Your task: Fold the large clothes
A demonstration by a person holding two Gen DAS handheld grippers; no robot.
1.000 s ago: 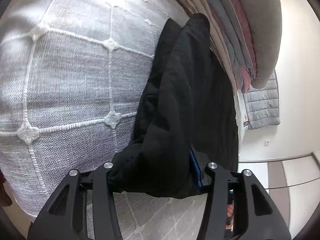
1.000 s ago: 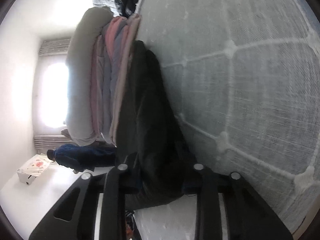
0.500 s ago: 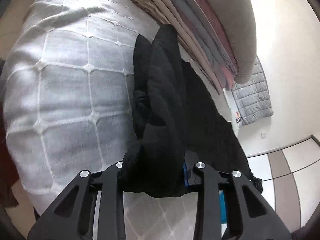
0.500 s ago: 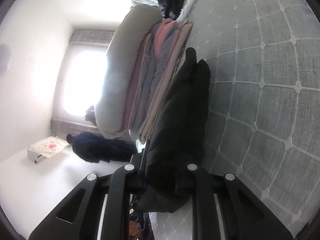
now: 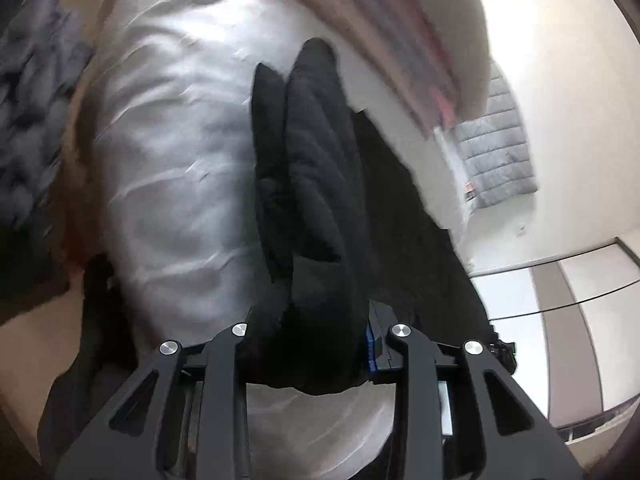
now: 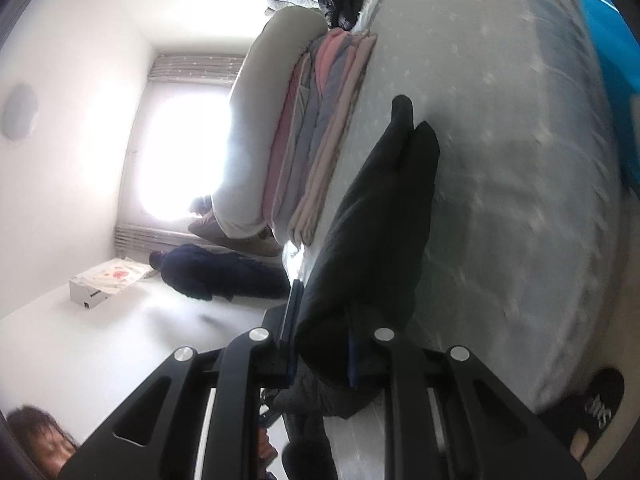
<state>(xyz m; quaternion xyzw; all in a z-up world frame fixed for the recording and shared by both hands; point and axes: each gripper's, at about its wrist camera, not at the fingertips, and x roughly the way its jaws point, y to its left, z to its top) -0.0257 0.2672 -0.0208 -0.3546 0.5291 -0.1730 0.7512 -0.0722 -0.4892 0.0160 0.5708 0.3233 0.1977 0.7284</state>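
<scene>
- Both jaws are clamped on fabric: my left gripper pinches one bunched end of the black padded garment, my right gripper the other.
- It hangs stretched between them above the quilted white bedspread.
- Folded blankets are stacked at the bed's far side.

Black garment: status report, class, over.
Left gripper and right gripper both clamped on black garment. Garment lifted above white bedspread. Folded bedding stack alongside.
</scene>
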